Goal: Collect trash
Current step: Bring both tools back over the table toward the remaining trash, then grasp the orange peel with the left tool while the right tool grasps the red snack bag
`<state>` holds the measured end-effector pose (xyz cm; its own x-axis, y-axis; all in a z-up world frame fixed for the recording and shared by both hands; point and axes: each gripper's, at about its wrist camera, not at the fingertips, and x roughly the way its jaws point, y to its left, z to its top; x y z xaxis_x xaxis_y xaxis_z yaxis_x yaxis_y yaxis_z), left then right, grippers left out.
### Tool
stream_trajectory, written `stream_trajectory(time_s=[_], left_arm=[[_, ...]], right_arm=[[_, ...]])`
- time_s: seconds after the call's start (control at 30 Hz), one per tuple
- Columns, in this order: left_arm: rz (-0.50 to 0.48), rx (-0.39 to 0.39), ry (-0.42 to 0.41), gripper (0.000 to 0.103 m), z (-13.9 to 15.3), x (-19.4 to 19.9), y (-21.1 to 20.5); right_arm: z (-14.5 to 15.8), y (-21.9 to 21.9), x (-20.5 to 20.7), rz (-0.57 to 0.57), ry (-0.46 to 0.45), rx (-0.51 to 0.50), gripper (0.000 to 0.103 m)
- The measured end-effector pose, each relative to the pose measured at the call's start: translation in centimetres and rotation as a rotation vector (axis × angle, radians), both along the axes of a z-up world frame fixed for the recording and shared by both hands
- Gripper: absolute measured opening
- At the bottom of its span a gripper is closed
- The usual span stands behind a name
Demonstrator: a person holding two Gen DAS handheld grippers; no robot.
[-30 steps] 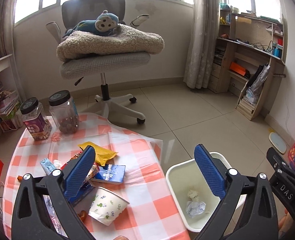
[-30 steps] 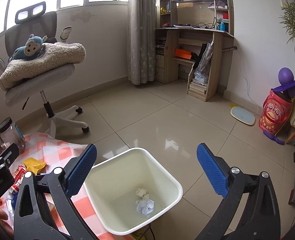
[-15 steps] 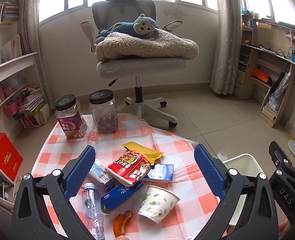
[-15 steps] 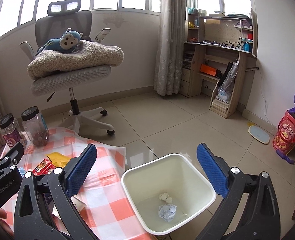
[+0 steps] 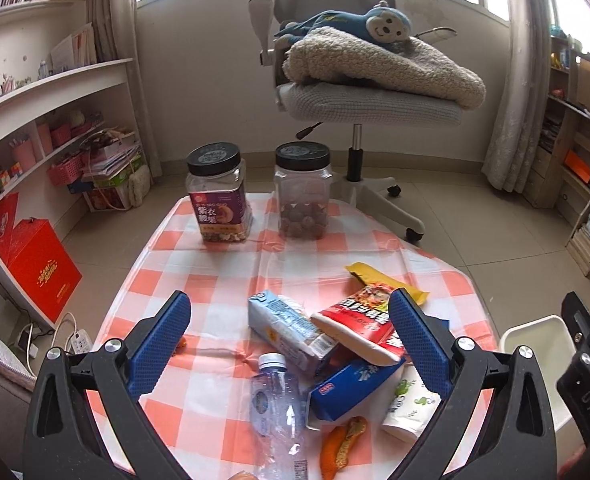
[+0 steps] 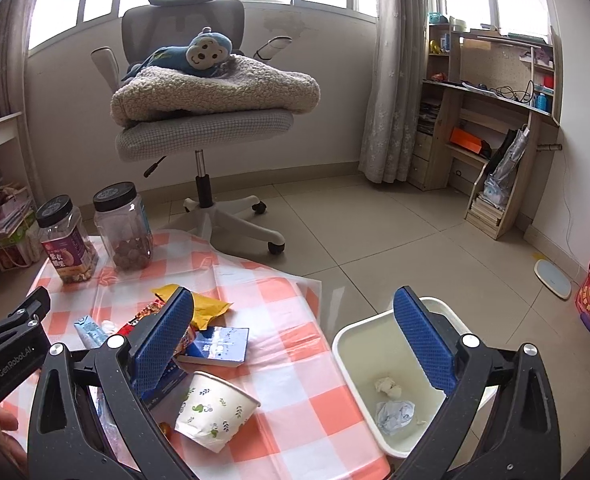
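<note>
the clear plastic bottle runs off the bottom edge; the white bin sits half-hidden behind the right gripper.

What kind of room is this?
Most likely a home study or bedroom: a swivel office chair by the windows, a wooden desk with shelves, and a low table under a checked cloth.

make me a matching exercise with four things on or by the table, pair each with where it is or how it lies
Things:
1. paper cup
2. plastic bottle
3. crumpled paper
4. purple-label jar

Places or states:
a. upright at the table's far edge
b. inside the white bin
c. on its side, green leaf print
d. lying flat, cap pointing away

Pairs: 1-c, 2-d, 3-b, 4-a
</note>
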<state>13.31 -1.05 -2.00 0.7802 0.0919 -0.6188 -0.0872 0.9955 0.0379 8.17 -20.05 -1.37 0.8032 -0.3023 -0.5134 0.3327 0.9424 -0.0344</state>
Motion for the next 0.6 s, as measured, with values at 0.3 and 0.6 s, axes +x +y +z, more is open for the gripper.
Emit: stream_trajectory(time_s=[0.3,0.6], left_arm=[[0.298,-0.003,0.241,0.096,-6.8,7.1,11.6],[0.486,-0.157,0.435,0.094,-14.5,10.7,19.0]], right_arm=[[-1.9,3.0,2.6,0.079,0.083,-0.006,0.096],[-4.4,3.1,5.7,0.130,0.202,0.059,0.096]])
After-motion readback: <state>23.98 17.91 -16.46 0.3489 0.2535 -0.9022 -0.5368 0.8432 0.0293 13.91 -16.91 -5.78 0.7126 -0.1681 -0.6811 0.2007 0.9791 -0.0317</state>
